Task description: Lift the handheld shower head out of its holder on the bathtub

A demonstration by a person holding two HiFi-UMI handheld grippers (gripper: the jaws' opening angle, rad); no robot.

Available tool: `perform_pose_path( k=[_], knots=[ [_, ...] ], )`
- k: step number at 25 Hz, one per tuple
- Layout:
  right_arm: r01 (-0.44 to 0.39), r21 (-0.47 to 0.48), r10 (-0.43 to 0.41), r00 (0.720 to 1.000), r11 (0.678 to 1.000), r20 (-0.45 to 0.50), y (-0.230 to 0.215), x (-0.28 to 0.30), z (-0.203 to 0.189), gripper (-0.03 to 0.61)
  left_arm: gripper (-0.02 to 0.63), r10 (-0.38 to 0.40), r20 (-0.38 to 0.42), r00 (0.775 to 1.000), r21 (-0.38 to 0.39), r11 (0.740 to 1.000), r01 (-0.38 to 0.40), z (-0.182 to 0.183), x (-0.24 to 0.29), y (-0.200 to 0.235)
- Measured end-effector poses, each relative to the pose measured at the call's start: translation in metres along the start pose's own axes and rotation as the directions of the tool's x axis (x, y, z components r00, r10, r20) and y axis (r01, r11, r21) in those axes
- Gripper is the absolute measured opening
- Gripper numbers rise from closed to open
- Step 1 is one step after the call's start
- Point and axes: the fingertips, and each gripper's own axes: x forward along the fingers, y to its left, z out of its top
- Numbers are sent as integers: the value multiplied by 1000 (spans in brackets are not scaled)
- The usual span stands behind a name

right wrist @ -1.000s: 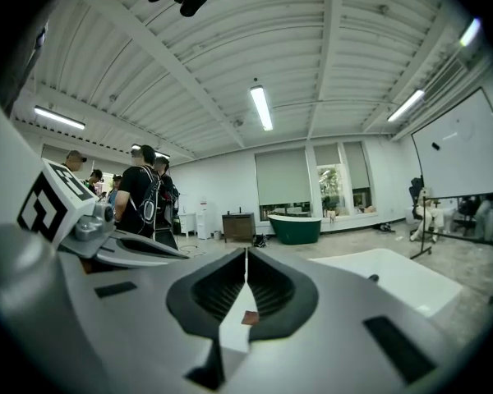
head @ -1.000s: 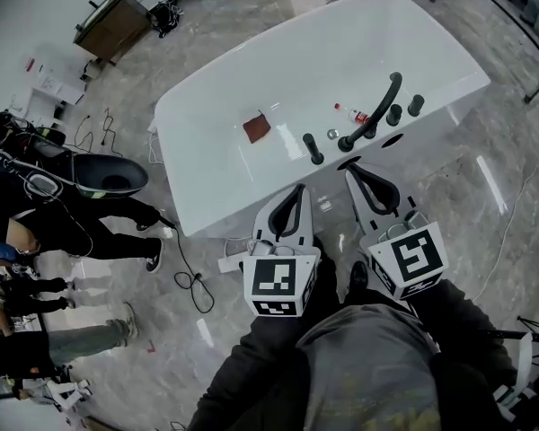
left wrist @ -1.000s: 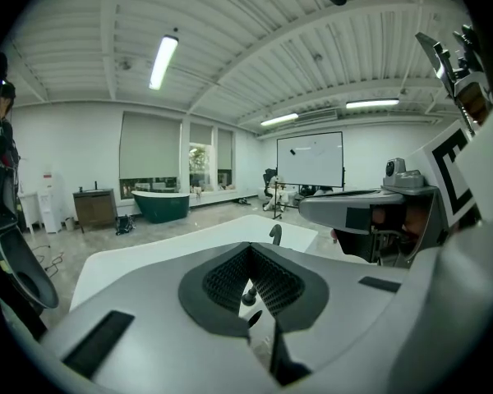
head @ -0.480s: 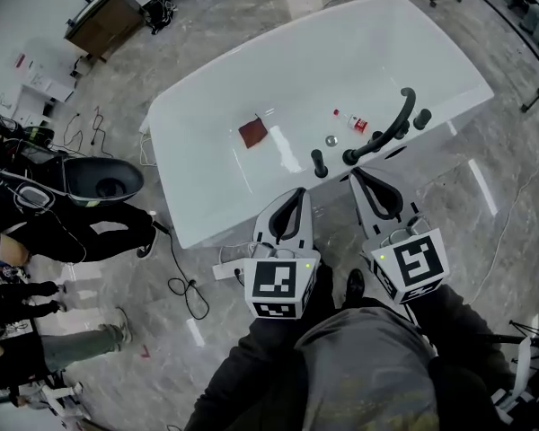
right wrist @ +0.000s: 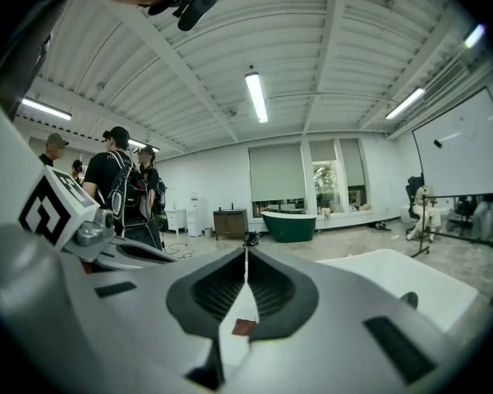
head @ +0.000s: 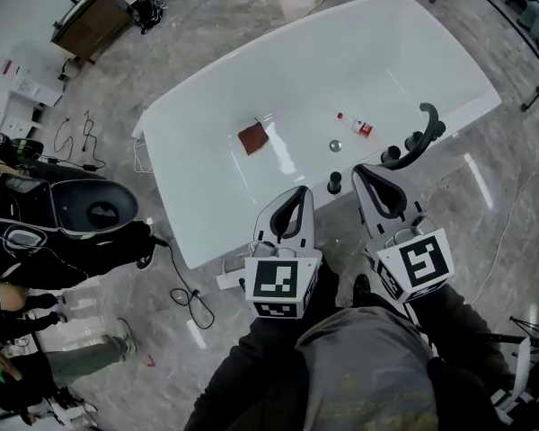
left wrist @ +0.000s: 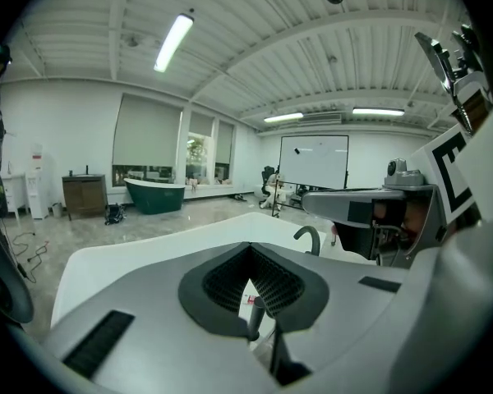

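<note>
**2 CLOSED GRIPPERS AT TUB RIM; SHOWER HEAD SEATED**

1 glossy white bathtub (head: 207, 124), corners rounded; on its near rim, 1 slim black cylindrical shower head (head: 334, 183), upright, untouched; 1 arched black spout (head: 428, 111); 2 round black knobs (head: 439, 129); left gripper (head: 301, 191) and right gripper (head: 360, 171): jaws together, empty, flanking the shower head; in the tub, 1 brown square cloth (head: 254, 137), 1 small bottle (head: 359, 127).

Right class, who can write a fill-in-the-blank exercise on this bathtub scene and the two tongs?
The bathtub is ___ in colour.
The brown cloth lies ___ the bathtub.
The black handheld shower head rests on the rim, nearest the ___ tongs.
The left tongs and the right tongs are both empty and ___.
Missing words: white; inside; right; shut.
</note>
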Motion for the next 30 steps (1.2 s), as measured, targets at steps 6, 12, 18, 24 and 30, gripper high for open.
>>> perform_pose_path(
  k=[6,12,18,24,30],
  knots=[
    [-5,-9,4,1000,1000,-8,11,26,-5,7,2,-9,-5,1000,-24,1000,9,-4,12,31],
    [-77,-32,75,997,997,-34,15,48,-5,92,2,18,-2,1000,-18,1000,-18,4,24,40],
    [-119,-39,118,993,992,-22,5,58,-2,103,2,47,-5,999,-23,999,-47,9,35,36],
    [-149,-34,147,988,988,-47,3,64,-15,103,2,60,-27,998,-40,997,-61,-2,42,36],
    [-176,-41,174,984,984,-48,5,74,-32,121,2,81,-19,997,-34,996,-81,-11,48,43]
  ],
)
